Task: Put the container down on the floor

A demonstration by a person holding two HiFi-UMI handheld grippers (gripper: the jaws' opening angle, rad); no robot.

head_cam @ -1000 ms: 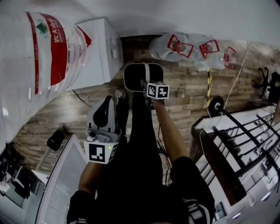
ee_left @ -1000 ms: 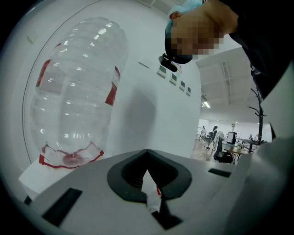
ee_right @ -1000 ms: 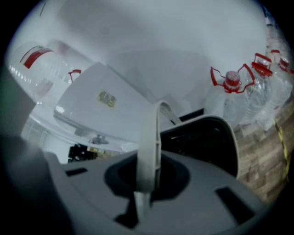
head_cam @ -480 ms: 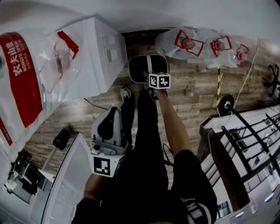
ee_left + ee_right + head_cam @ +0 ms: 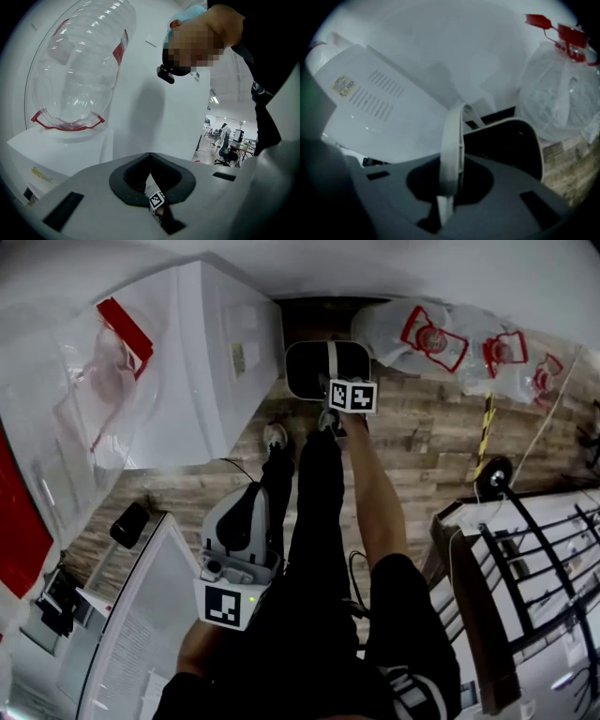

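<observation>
The container (image 5: 309,371) is a black bucket with a white rim and a white hoop handle (image 5: 452,150). It hangs low over the wooden floor, just beside the white water dispenser (image 5: 202,362); I cannot tell whether its base touches the floor. My right gripper (image 5: 333,385) is stretched down at arm's length and shut on the handle, which runs between its jaws (image 5: 449,206) in the right gripper view. My left gripper (image 5: 246,502) stays close to my body, pointing up, shut and holding nothing (image 5: 152,180).
Several clear water jugs with red labels (image 5: 431,338) lie on the floor right of the container. A large jug (image 5: 79,70) sits upside down on the dispenser. A black metal rack (image 5: 525,559) stands at the right, and a yellow-black strip (image 5: 486,427) crosses the floor.
My right gripper and the container have moved farther from me and down, toward the floor by the dispenser. My view has tilted, and the left gripper has barely moved.
</observation>
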